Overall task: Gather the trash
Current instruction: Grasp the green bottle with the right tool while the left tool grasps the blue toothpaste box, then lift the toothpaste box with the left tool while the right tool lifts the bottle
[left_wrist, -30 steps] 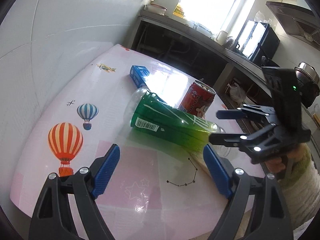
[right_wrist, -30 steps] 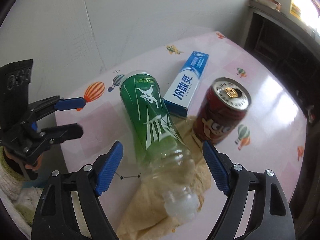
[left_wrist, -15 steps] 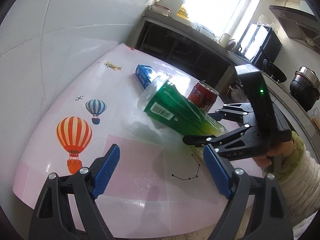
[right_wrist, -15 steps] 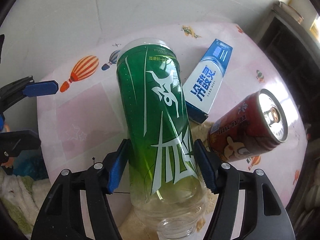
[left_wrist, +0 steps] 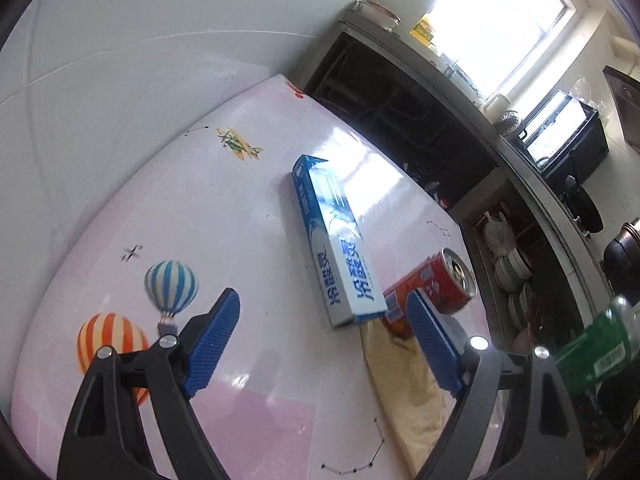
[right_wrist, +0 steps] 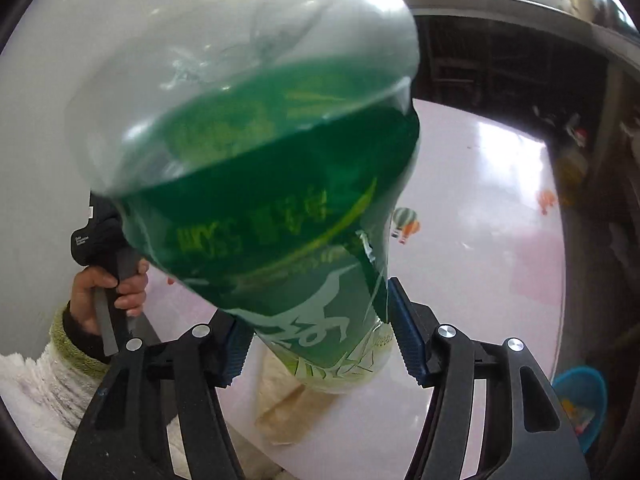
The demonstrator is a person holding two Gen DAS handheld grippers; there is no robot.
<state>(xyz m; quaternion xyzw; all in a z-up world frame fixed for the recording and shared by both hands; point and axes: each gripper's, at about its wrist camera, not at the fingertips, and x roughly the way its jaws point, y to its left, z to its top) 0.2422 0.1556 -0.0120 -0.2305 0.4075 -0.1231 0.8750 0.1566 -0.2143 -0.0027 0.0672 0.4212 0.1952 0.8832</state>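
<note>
My right gripper (right_wrist: 320,336) has its blue pads pressed on the lower body of a green plastic bottle (right_wrist: 280,200). Its jaws are still closing, and the bottle is held up off the table and fills the right wrist view. In the left wrist view the same bottle (left_wrist: 592,352) shows at the far right edge. My left gripper (left_wrist: 320,296) hangs open and empty over the pink table (left_wrist: 240,208). Just beyond its tips lie a blue toothpaste box (left_wrist: 336,240) and a red drink can (left_wrist: 432,284). A beige cloth (left_wrist: 404,372) lies under the can.
A blue bin (right_wrist: 580,400) with some items in it stands on the floor at the lower right. A hand (right_wrist: 108,292) in a green-cuffed sleeve holds the left gripper's handle. A white wall borders the table on the left. Dark counters and shelves stand behind it.
The right gripper shut on the green bottle and lifted it off the table to the right. The left gripper's view swung toward the toothpaste box and can.
</note>
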